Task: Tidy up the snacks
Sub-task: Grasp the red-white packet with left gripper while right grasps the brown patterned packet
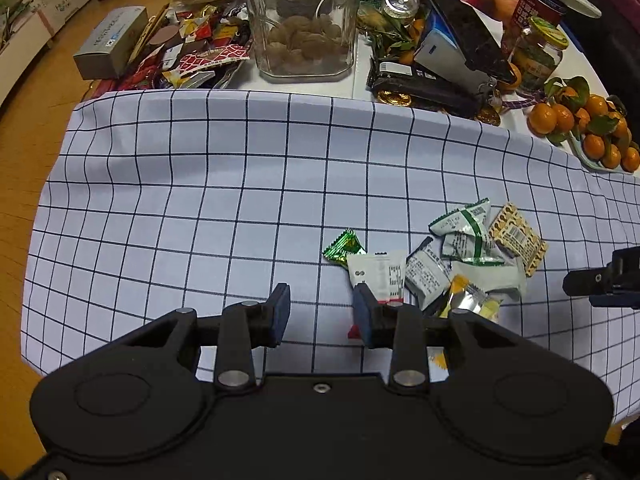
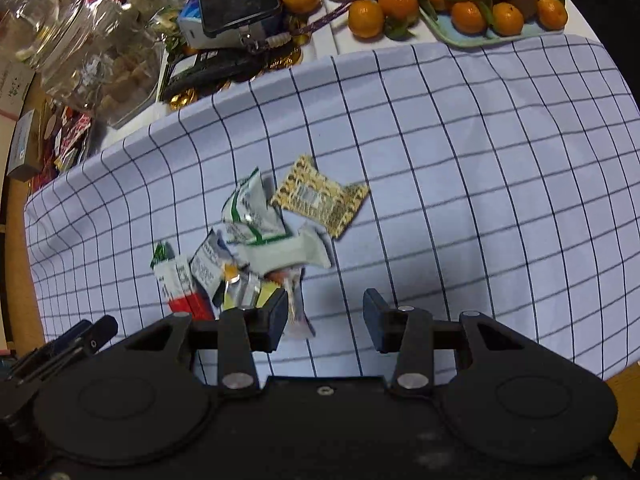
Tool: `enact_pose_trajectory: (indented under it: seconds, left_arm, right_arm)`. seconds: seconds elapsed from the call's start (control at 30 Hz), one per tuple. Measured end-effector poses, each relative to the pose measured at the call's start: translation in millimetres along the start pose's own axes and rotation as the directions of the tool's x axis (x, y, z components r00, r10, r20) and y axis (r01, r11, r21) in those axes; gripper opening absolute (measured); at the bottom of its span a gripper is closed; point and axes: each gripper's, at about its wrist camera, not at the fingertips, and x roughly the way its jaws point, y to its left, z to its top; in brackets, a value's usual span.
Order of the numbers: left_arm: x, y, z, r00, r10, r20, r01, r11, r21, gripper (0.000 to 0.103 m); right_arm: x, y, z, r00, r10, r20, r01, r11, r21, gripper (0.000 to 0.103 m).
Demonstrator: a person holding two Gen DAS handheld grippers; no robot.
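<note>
From the left wrist we look down on a pale cloth [image 1: 240,184] with a dark grid, soft and rippled near its left edge. Our left gripper [image 1: 322,308] hangs over it with jaws parted and nothing between the blue-grey pads. The snack pile [image 1: 452,260] lies on the cloth just right of that gripper: crinkly foil and plastic packets, among them a shiny green candy wrapper [image 1: 344,245], white packets with green stripes, and a flat tan packet [image 1: 518,240] with a patterned border and a barcode. The print is too small to read. Beyond the cloth stands a clear square glass jar [image 1: 302,20] holding brown lumpy pieces in its lower part. Left of the jar sits a grey cardboard box [image 1: 110,42] beside loose red wrappers. Right of the jar, smooth orange mandarins [image 1: 580,128] with leaves rest on a pale tray.

From the right wrist, our right gripper [image 2: 326,316] is likewise parted and holds nothing; its left pad stands in front of the pile's near edge [image 2: 248,248]. The tan packet [image 2: 320,196] lies at the pile's far right. The mandarin tray [image 2: 492,38] sits past the cloth's far edge.
</note>
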Motion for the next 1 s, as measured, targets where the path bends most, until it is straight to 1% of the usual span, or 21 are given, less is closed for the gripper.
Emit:
enact_pose_trajectory:
  seconds: [0.07,0.23,0.37,0.43,0.5,0.57,0.67,0.77,0.9,0.93,1.0]
  left_arm:
    - [10,-1,6,1.0,0.001,-0.023,-0.001,1.0,-0.01,0.045]
    - [30,1,12,0.993,-0.052,-0.108,0.048,0.998,-0.043,0.044]
    - [36,-3,13,0.991,-0.044,-0.127,0.039,0.998,-0.04,0.044]
    - [35,-5,15,0.99,-0.06,-0.129,0.054,0.998,-0.045,0.044]
    - [36,-8,17,0.987,-0.091,-0.13,0.086,0.995,-0.041,0.044]
    - [37,-12,19,0.986,-0.1,-0.136,0.097,0.995,-0.03,0.044]
    - [43,-17,19,0.984,-0.091,-0.152,0.089,0.996,-0.017,0.044]
    - [50,-18,16,0.98,-0.091,-0.179,0.09,0.996,-0.014,0.044]
    - [56,-21,13,0.978,-0.082,-0.192,0.082,0.997,-0.01,0.044]
    - [57,-21,12,0.978,-0.08,-0.191,0.08,0.997,-0.011,0.044]
    - [60,-22,12,0.977,-0.085,-0.194,0.083,0.996,-0.016,0.044]
  right_arm:
    - [6,3,16,1.0,-0.003,0.024,0.003,1.0,0.003,0.044]
    - [31,3,48,0.999,-0.015,0.05,0.013,0.999,0.037,0.044]
    - [54,0,60,0.998,-0.035,0.055,0.03,0.996,0.08,0.044]
    - [62,-2,65,0.996,-0.054,0.067,0.047,0.993,0.113,0.044]
    - [70,-6,69,0.995,-0.072,0.073,0.061,0.987,0.149,0.044]
    - [78,-11,74,0.995,-0.079,0.062,0.066,0.98,0.186,0.044]
    - [88,-13,77,0.996,-0.076,0.046,0.064,0.975,0.212,0.044]
    - [93,-5,75,0.995,-0.094,0.029,0.087,0.979,0.187,0.045]
    - [92,12,65,0.989,-0.142,0.031,0.138,0.986,0.096,0.046]
    - [92,14,62,0.99,-0.141,0.021,0.139,0.987,0.074,0.046]
    - [93,18,56,0.992,-0.125,-0.017,0.126,0.991,0.039,0.044]
